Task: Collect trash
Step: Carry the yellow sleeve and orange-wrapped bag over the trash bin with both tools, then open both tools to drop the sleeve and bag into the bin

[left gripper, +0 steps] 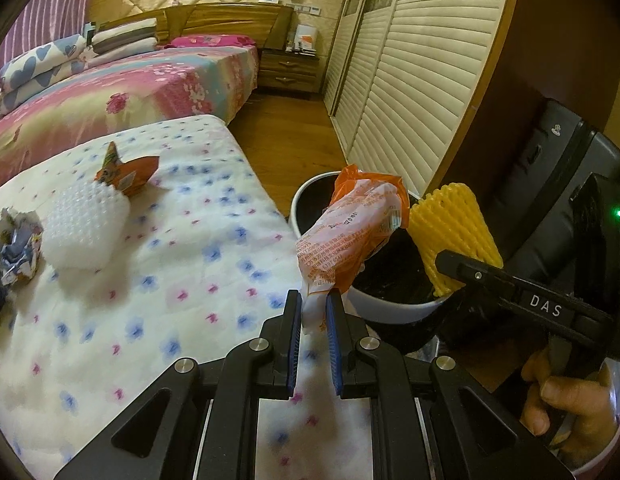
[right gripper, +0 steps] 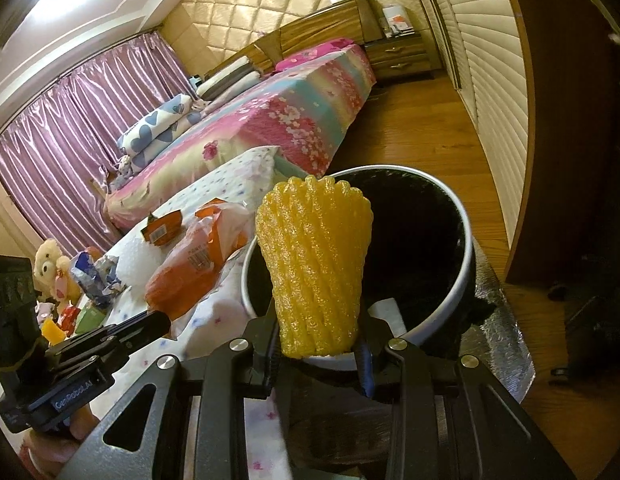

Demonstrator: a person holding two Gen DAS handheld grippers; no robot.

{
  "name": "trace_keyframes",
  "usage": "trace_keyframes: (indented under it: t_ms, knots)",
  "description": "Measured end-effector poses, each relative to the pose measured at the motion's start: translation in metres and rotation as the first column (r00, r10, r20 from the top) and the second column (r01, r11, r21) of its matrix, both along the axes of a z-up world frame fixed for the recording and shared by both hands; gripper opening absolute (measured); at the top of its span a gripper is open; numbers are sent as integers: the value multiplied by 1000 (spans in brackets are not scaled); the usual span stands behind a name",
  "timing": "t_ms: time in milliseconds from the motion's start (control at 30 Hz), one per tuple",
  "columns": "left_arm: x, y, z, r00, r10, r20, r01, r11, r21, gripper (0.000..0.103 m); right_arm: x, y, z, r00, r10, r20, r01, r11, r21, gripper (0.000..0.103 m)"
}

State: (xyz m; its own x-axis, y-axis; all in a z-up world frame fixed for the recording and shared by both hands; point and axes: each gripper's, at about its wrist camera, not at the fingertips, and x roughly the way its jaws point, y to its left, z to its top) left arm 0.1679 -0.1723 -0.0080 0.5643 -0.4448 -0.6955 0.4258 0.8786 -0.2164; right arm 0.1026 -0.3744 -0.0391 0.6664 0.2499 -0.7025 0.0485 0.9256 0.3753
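My left gripper [left gripper: 314, 300] is shut on the lower end of an orange and white plastic snack wrapper [left gripper: 350, 224], which stands up over the near rim of the white trash bin [left gripper: 390, 308] with its black liner. My right gripper [right gripper: 318, 350] is shut on a yellow foam fruit net [right gripper: 314, 264], held upright just above the bin's [right gripper: 466, 240] near rim. In the left wrist view the net [left gripper: 454, 232] hangs over the bin's right side, clamped in the right gripper. In the right wrist view the wrapper [right gripper: 197, 268] shows at left, with the left gripper below it.
On the flowered white pad [left gripper: 169, 280] lie an orange carton [left gripper: 125, 172], a white bubble-wrap piece [left gripper: 81, 228] and crumpled blue-white wrappers [left gripper: 17, 248]. A bed [left gripper: 129, 84], nightstand [left gripper: 289, 68] and slatted wardrobe doors [left gripper: 410, 92] stand beyond. Soft toys [right gripper: 53, 272] sit far left.
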Motion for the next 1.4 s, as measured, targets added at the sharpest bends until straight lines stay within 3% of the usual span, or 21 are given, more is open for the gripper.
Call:
trace_keyframes:
  t_ms: [600,1233,1333,1400]
  knots:
    - [31,-38,-1,1000,-17,-19,17,1000,25,11,25,-22,-11,998,-13,-55,12,1000,-27,34]
    - [46,-50,-2,999,-14,-34,15,999,34,14,45,-29,-15,996,-2,-85,-3,999,-53,36]
    - [47,-48,-1,999,-10,-41,10,1000,15,25,48,-31,-14,996,-12,-89,7,998,-60,46]
    - [46,-45,1,999,1,-34,-1,1000,8,36,48,-33,-12,996,-24,-84,19,998,-61,74]
